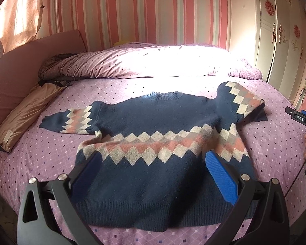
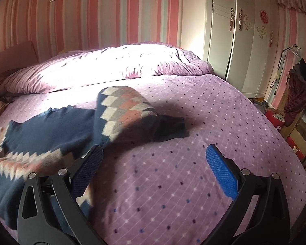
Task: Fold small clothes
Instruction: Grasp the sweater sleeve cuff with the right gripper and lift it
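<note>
A navy sweater with a band of white, grey and pink diamonds lies flat on the purple dotted bedspread, neck away from me. Its left sleeve is spread out; its right sleeve is bent and bunched. My left gripper is open and empty, hovering over the sweater's lower body. My right gripper is open and empty, above the bedspread just right of the sweater. The bunched sleeve lies ahead of it.
A rolled purple duvet lies across the far side of the bed. A tan pillow sits at the left by the pink headboard. A white wardrobe stands at the right, with boxes and a red container beside the bed.
</note>
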Demonstrator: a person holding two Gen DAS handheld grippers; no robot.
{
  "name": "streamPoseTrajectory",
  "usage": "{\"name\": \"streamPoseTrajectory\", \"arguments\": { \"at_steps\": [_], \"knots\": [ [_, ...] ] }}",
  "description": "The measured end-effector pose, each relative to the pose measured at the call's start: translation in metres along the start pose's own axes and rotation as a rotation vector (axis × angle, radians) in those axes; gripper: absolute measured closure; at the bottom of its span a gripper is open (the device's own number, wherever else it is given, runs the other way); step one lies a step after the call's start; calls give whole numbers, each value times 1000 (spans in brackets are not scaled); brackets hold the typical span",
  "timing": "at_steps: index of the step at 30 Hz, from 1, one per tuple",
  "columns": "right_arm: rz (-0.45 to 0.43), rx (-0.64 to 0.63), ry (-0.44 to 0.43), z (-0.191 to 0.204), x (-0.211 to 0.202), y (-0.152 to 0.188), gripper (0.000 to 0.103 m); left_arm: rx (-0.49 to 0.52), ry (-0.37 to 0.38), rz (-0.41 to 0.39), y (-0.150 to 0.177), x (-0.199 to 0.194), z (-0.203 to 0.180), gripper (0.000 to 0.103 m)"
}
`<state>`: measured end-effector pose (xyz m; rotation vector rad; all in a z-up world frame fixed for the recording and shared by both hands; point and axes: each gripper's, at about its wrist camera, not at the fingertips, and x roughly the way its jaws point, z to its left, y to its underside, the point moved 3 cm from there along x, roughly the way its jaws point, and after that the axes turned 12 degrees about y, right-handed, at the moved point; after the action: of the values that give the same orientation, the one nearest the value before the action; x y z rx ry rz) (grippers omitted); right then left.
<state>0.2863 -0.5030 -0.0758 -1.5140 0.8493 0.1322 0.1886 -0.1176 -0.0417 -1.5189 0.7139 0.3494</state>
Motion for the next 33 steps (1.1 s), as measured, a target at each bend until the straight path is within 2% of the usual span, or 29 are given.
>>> {"name": "streamPoseTrajectory", "arguments": {
  "at_steps": [1, 3, 6, 11, 18, 20, 21, 23, 24, 25, 27, 28, 33],
  "knots": [
    [58, 9, -23, -7, 24, -1, 3, 0, 1, 2, -1, 4, -3, 1],
    [154, 95, -99, -25, 70, -2, 14, 3, 0, 5, -3, 13, -9, 1],
    [221, 91, -48, -39, 120, -4, 25, 13, -11, 7, -4, 25, -14, 1],
    [319, 148, -107, -40, 195, -5, 26, 21, -37, 24, -2, 42, -14, 1],
    [433, 175, -111, -33, 277, -6, 34, 34, -81, 38, 2, 56, -6, 1],
    [465, 165, -107, -28, 293, -5, 34, 42, -95, 43, 3, 59, -3, 1],
    [481, 157, -101, -26, 299, -3, 39, 42, -99, 48, 3, 62, -2, 1],
    [503, 128, -95, -19, 307, 0, 40, 36, -106, 51, 5, 65, 2, 1],
    [494, 115, -87, -18, 308, -1, 43, 33, -110, 54, 5, 66, 3, 1],
    [485, 117, -92, -17, 309, -2, 50, 31, -111, 57, 6, 68, 4, 1],
    [476, 126, -117, -16, 311, -5, 83, 33, -114, 61, 7, 71, 4, 1],
    [472, 128, -138, -15, 310, -7, 86, 35, -117, 64, 7, 72, 4, 1],
    [399, 99, -122, -17, 289, -22, 90, 34, -110, 64, 6, 72, 1, 1]
  ]
}}
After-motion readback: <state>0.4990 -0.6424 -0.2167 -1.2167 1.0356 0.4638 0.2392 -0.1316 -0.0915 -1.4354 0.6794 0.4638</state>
